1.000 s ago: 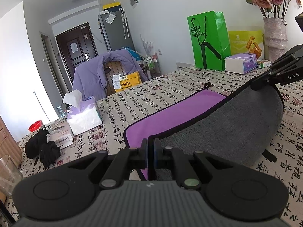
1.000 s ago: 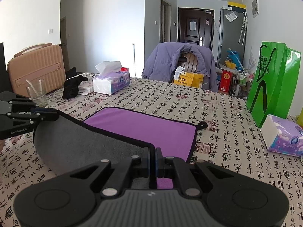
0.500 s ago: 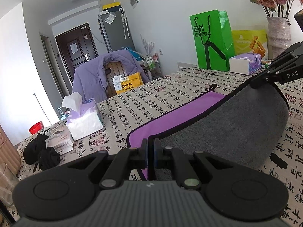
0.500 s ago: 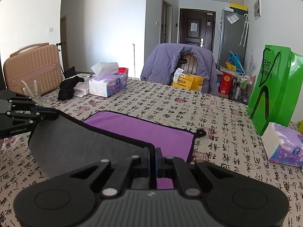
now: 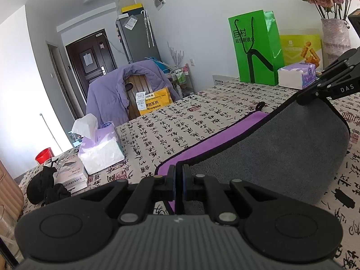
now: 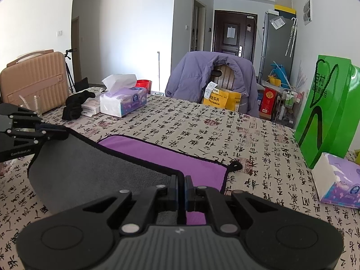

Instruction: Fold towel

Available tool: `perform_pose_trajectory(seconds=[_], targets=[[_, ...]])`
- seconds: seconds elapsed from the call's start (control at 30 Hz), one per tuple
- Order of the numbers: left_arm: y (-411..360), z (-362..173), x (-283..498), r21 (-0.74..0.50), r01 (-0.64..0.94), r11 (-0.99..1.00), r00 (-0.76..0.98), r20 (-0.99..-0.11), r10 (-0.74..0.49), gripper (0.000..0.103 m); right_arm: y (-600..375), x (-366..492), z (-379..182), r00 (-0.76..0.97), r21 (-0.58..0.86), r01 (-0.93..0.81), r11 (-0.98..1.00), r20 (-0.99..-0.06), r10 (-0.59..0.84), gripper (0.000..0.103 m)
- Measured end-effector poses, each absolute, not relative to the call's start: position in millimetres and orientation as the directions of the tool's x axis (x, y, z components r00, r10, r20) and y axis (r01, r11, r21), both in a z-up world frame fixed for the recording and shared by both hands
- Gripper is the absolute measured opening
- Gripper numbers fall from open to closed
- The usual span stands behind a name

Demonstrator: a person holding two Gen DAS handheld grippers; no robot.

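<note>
Only rightward: suitcase (image 6: 33,76) behind towel (image 6: 90,168).

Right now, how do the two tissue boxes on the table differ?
The tissue box by the black gloves has a white tissue sticking up from its top; the tissue box by the green bag shows none. The first stands far across the table, the second nearer the right tool. Both are white and purple.

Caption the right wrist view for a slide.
Right tool and left tool lift the towel's near edge over its purple half.
</note>
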State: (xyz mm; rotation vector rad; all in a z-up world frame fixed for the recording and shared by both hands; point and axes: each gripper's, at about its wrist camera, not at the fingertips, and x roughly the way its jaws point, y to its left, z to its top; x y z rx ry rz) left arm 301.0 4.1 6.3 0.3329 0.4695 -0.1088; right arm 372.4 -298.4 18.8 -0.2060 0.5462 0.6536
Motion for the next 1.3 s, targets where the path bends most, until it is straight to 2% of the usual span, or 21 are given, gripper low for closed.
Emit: perform_pose_trajectory(seconds=[1.3], targets=[[15, -6, 363, 0.335, 0.180, 0.925, 0.881, -0.474, 0.001, 0.006, -273, 439, 15, 0.666, -0.091, -0.651, 0.754, -0.546, 0.509, 0.005]])
